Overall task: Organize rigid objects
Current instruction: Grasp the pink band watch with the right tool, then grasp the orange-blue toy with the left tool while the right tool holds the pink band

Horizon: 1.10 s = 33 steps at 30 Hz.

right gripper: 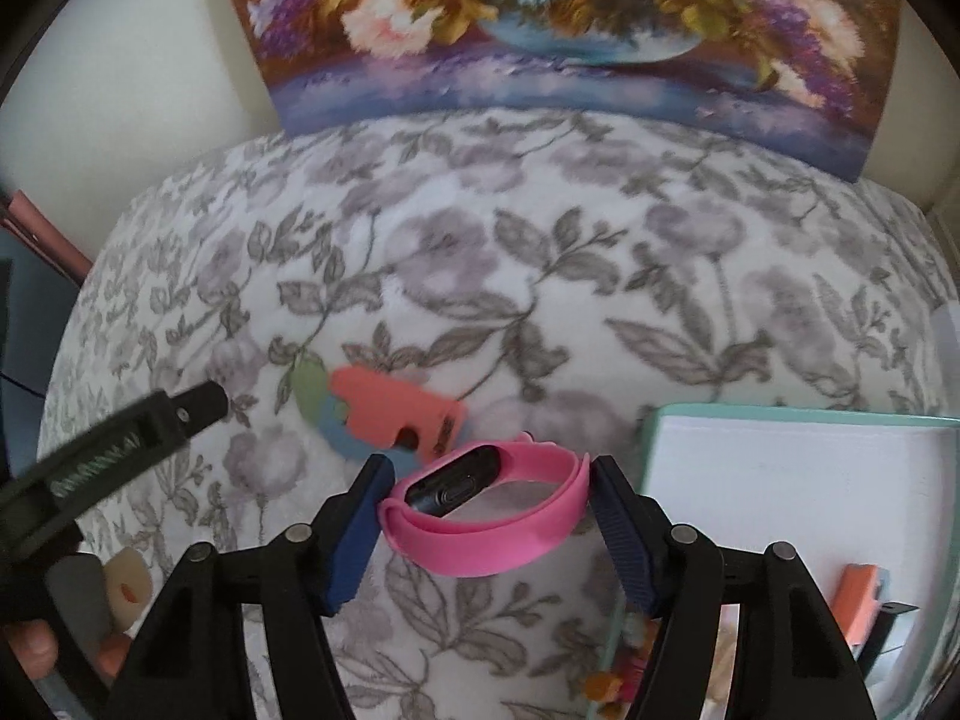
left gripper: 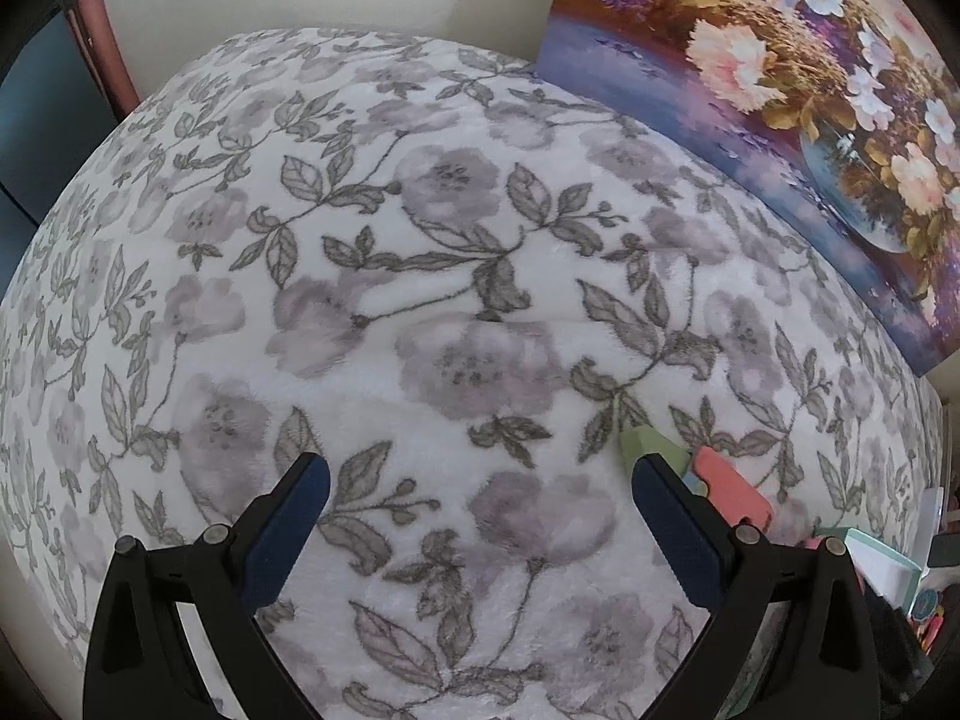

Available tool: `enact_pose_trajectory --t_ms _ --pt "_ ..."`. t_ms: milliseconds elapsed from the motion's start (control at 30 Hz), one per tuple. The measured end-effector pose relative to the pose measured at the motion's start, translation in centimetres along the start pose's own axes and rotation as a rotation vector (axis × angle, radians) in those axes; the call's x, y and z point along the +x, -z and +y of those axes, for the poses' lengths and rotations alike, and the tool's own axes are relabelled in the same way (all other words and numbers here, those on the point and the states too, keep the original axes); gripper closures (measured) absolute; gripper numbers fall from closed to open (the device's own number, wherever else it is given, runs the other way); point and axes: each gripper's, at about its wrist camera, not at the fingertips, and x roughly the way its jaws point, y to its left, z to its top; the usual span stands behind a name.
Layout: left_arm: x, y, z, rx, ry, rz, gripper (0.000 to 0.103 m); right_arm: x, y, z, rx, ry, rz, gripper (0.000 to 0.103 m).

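Across the whole scene lies a floral blanket (right gripper: 480, 276), white with grey leaves and pale flowers, and it carries everything. At its far edge a flower painting (right gripper: 570, 30) leans on the wall. By the right edge sits a shallow white box (right gripper: 798, 474) with a mint rim, probably the place where sorted things go; its near part is cut off, and small orange and dark pieces beside it are hard to name. Near the middle a coral cut-out piece (right gripper: 396, 414) lies on green and blue shapes, partly covering them. Just before it, the right gripper (right gripper: 486, 510) pinches a pink fitness band (right gripper: 486, 516) by its two ends, so the loop stays open and the dark screen faces up; it seems raised a little off the cloth. The left gripper (left gripper: 480, 516) has its tongs spread and empty, waiting over bare blanket.
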Motion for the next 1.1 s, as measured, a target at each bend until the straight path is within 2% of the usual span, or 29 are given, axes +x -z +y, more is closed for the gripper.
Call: enact_pose_trajectory --t_ms 167,333,467,800,1033,1100 --pt "-0.2 0.2 -1.3 0.036 0.045 -0.013 0.002 -1.7 -0.6 -2.2 0.058 -0.008 -0.032 0.033" --pt "-0.1 0.7 -3.6 0.110 0.103 -0.018 0.002 -2.8 -0.8 -5.2 0.132 0.019 -0.053 0.033" --pt "0.5 1.5 -5.8 0.172 0.135 -0.003 0.002 -3.4 -0.8 -7.5 0.193 0.009 -0.061 0.033" --pt "1.8 3.3 -10.3 0.270 0.123 0.010 0.002 -3.6 -0.6 -9.7 0.241 0.001 -0.065 0.033" --pt "2.5 3.7 -11.2 0.275 0.089 0.003 0.003 -4.0 -0.5 -10.1 0.251 -0.001 -0.071 0.033" --pt "2.5 3.8 -11.3 0.275 0.083 0.001 0.006 -3.9 -0.5 -10.2 0.251 -0.002 -0.069 0.033"
